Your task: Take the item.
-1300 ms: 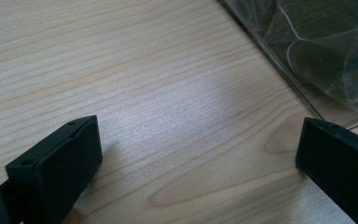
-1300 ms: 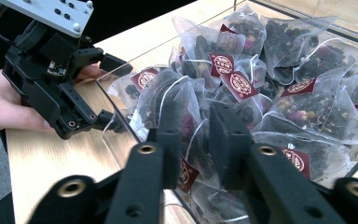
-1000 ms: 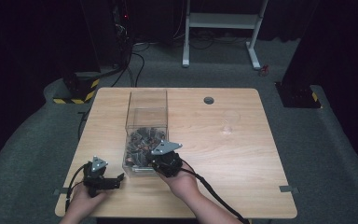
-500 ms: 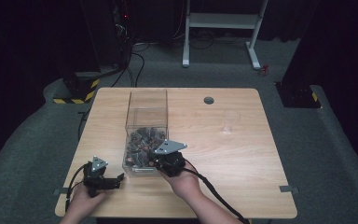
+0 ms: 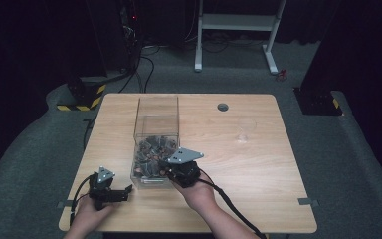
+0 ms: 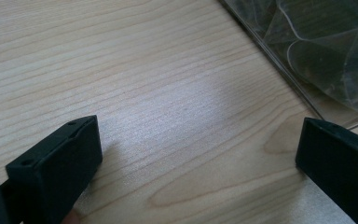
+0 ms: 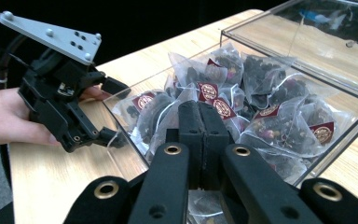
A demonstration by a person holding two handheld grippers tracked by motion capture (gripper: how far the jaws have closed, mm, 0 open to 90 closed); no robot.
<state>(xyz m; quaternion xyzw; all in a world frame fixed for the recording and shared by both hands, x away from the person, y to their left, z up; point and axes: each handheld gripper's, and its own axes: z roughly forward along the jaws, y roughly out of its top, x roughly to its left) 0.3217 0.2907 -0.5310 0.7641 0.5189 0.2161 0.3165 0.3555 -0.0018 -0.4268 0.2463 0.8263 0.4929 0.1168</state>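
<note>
Nearest, at the front edge of the desk [image 5: 258, 164]: left tool [image 5: 110, 191] low on the wood, held in a hand [image 5: 87, 214], jaws spread wide with bare wood grain between them, nothing gripped. Just beside its far jaw, the corner of the clear box [image 6: 279, 60]; behind that wall, filmy folds of bags, blurred and cut off at the frame edge.

A little farther in, right tool [image 7: 200, 126] clenched, pads pressed flat together, tips down among the tea bags [image 7: 223, 107] at the near end of the box. Whether any mesh or string is nipped between the pads: cannot tell, the tips being sunk in the heap and the seam showing no gap. Grey plate [image 5: 181, 157] on top of this tool hiding part of the heap from above.

Tea bags: pyramid-shaped, see-through mesh, dark loose leaves and small buds inside, each with a dark red square tag bearing a round gold mark. Lettering on the tags too small to read. Heaped loosely, tilted every way, filling the near half of the box; lower bags buried under upper ones, count not to be made out.

Box: tall, clear-walled, open at the top, standing left of the desk's middle, long side running away from the person. Far half bare, desk wood showing through the floor.

Farther still, a small round hole [image 5: 223, 107] near the back edge of the desk. Beyond, dark floor, cables and a white frame, mostly lost in shadow.
</note>
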